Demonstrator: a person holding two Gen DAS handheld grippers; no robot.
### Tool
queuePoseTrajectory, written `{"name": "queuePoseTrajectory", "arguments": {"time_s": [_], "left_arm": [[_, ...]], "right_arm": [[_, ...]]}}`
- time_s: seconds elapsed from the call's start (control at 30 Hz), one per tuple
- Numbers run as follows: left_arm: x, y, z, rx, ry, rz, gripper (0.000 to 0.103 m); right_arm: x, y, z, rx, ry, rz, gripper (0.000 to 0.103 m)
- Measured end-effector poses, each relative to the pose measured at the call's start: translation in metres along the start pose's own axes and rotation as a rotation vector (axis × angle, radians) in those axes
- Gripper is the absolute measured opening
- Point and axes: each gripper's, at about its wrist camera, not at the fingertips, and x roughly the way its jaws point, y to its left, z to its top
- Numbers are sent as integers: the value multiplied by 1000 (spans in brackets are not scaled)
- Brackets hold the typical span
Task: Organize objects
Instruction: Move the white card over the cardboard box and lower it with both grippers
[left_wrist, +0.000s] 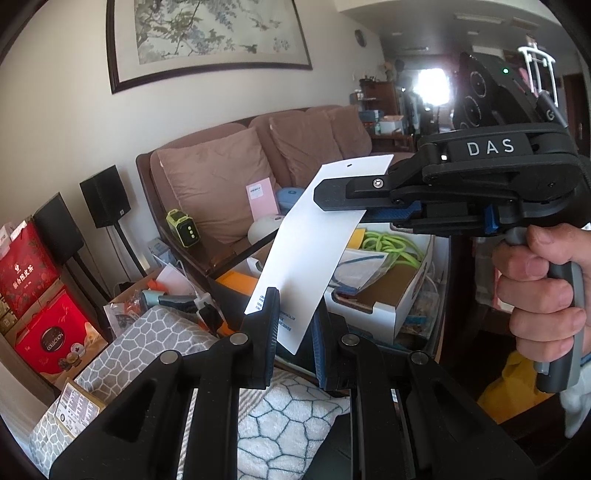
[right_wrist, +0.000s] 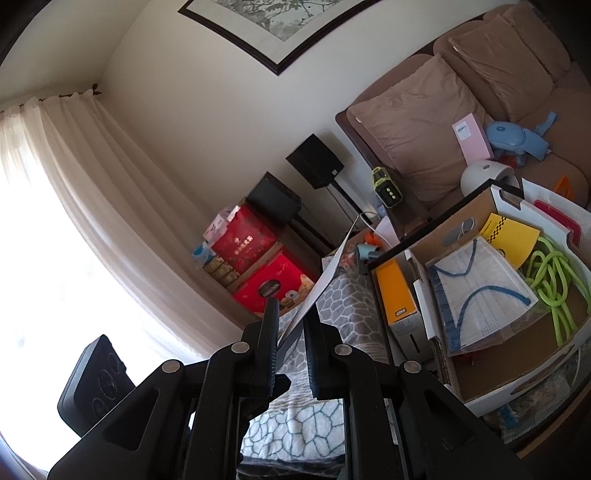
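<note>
Two grippers I worked clamped one flat white card (left_wrist: 317, 236): left gripper (left_wrist: 293, 328) gripped its printed lower corner; right gripper (left_wrist: 334, 195) its upper edge; held above patterned fleece blanket (left_wrist: 155, 332); brown sofa (left_wrist: 221, 177), cluttered cardboard box (right_wrist: 517, 354) behind.

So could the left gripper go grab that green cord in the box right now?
Probably not yet: the left gripper and right gripper both pinch the white card, which hangs between it and the green cord.

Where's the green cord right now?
In the right wrist view the green cord lies coiled at the right end of the open cardboard box, beside the yellow card, in front of the sofa.
</note>
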Motion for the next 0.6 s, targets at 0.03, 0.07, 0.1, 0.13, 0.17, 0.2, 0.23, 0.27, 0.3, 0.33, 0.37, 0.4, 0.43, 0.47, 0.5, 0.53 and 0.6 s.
{"name": "queuePoseTrajectory", "arguments": {"time_s": [0.03,0.07,0.1,0.13,0.17,0.2,0.23,0.27,0.3,0.33,0.37,0.4,0.43,0.47,0.5,0.53,0.6], "left_arm": [[0,0,1,0,-3,0,15],[0,-1,2,1,-4,-1,15],[1,-2,4,6,-5,-1,15],[1,-2,5,9,-8,0,15],[2,-3,6,9,-10,-1,15],[2,-4,8,9,-14,-3,15],[2,-4,9,9,-17,-2,15],[3,-5,10,9,-21,-4,15],[4,-5,12,8,-24,-8,15],[5,-6,14,9,-25,-10,15],[6,-7,15,12,-26,-12,15],[8,-8,16,17,-23,-18,15],[9,-9,17,18,-23,-22,15],[11,-10,19,18,-22,-28,15],[12,-11,19,19,-21,-32,15],[13,-12,19,21,-20,-35,15],[15,-14,22,27,-21,-39,15]], "right_arm": [[-1,0,1,1,-2,-1,12],[-2,-1,2,3,-6,-1,12],[-2,-2,2,3,-8,-2,13],[-4,-3,3,6,-11,-3,12],[-5,-3,3,6,-13,-4,13],[-7,-3,4,8,-17,-4,13],[-8,-4,5,10,-21,-5,13],[-10,-5,6,11,-26,-6,13],[-12,-5,6,12,-29,-7,13],[-14,-6,7,15,-34,-9,13],[-15,-7,8,17,-38,-10,13],[-16,-8,9,18,-41,-12,13],[-18,-9,10,21,-44,-14,13],[-19,-10,11,24,-48,-16,13],[-20,-10,12,25,-49,-18,13],[-21,-12,13,27,-50,-20,13],[-23,-14,14,31,-54,-22,13]]}}
